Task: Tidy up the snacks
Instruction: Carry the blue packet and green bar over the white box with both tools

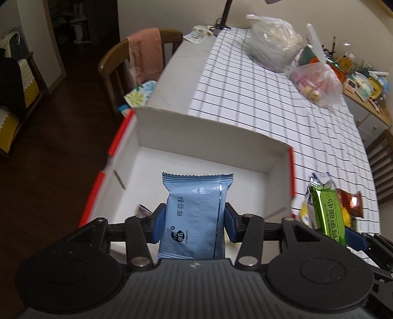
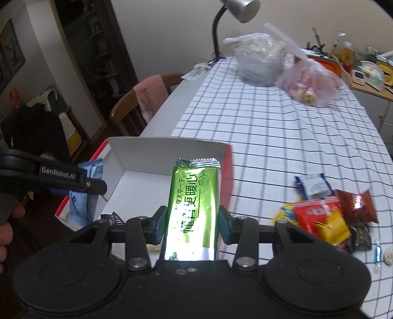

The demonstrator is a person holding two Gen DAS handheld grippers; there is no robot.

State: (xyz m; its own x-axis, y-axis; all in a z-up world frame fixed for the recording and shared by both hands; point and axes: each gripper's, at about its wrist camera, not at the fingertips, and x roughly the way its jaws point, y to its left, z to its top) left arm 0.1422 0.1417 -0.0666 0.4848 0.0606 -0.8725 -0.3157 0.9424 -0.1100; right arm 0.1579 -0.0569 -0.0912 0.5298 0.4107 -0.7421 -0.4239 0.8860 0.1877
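- Landmark: the white cardboard box (image 1: 203, 157) with red outer sides, standing at the near edge of the checked tablecloth (image 1: 258, 98). All positions below are given against it.
- Left of the box: a wooden chair (image 1: 115, 61) with a pink cloth over its back stands off the table's side, playing no part.
- Over the box's left part: the left gripper (image 1: 194, 218) has its jaws partly closed, both pads pressing the sides of a pale blue snack packet (image 1: 196, 216). The packet stands on end between the fingers, its crimped top pointing toward the box's far wall. Judged to be held this way so it can be dropped straight into the box.
- Over the box's right part: the right gripper (image 2: 190, 224) is likewise partly closed, clamped on a shiny green snack packet (image 2: 194, 201), held lengthwise along the fingers with its sealed end nearest the far wall.
- Inside the box: a small dark wrapper (image 2: 111, 218) lies at the near edge; the floor looks otherwise bare.
- Right of the box: a pile of loose snacks (image 2: 326, 216) waits on the cloth, well apart from both grippers; sorting appears at an early stage.
- Beyond the box: two plastic bags (image 1: 275, 44) and a desk lamp (image 2: 235, 9).
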